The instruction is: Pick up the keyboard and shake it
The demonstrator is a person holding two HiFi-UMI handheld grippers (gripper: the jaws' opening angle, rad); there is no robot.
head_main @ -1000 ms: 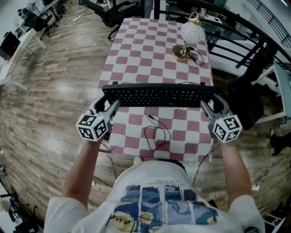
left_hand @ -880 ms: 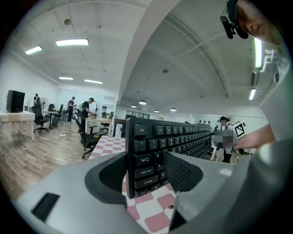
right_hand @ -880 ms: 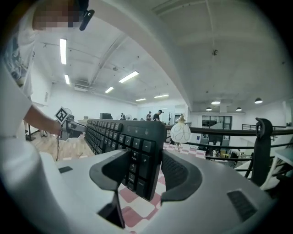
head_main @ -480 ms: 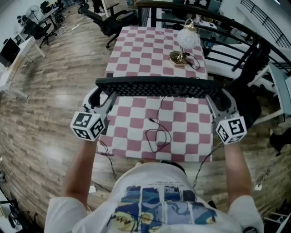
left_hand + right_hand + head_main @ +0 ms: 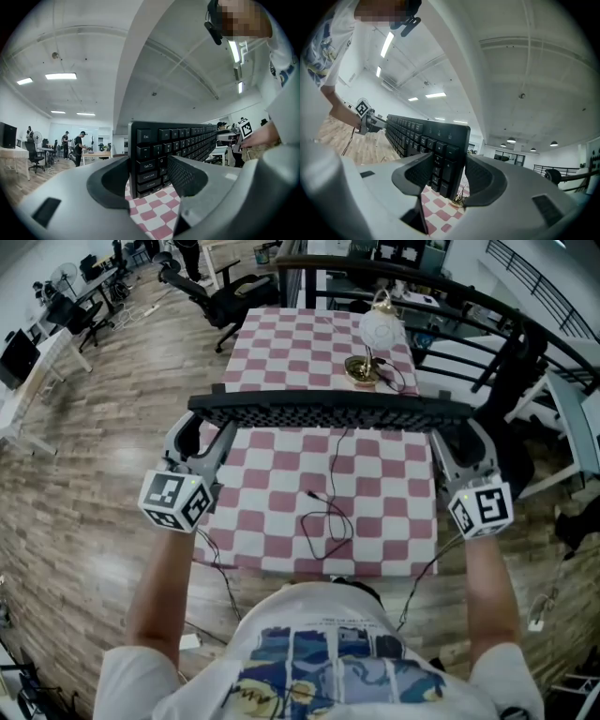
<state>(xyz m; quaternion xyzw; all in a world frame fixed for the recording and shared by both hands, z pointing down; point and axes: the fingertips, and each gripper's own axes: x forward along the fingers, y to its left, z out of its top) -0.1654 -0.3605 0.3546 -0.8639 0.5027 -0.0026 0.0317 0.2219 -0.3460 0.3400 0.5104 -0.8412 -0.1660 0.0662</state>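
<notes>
A black keyboard point(image 5: 330, 412) hangs in the air above the checkered table point(image 5: 281, 343), turned so that I see it nearly edge-on. My left gripper point(image 5: 202, 425) is shut on its left end and my right gripper point(image 5: 457, 432) is shut on its right end. In the left gripper view the keyboard point(image 5: 152, 152) stands on edge between the pads, keys facing the camera side, Esc corner up. In the right gripper view the keypad end of the keyboard point(image 5: 440, 145) is clamped between both pads. Its cable point(image 5: 323, 512) trails down to the table in loops.
A white globe lamp on a brass base point(image 5: 380, 329) stands at the table's far right. Office chairs point(image 5: 225, 277) sit beyond the far left corner, and a dark railing point(image 5: 506, 315) runs along the right. Wooden floor point(image 5: 84, 474) surrounds the table.
Both grippers have risen with the keyboard, which now sits higher and has tipped from keys-up to almost edge-on. More of the table shows beneath it.
</notes>
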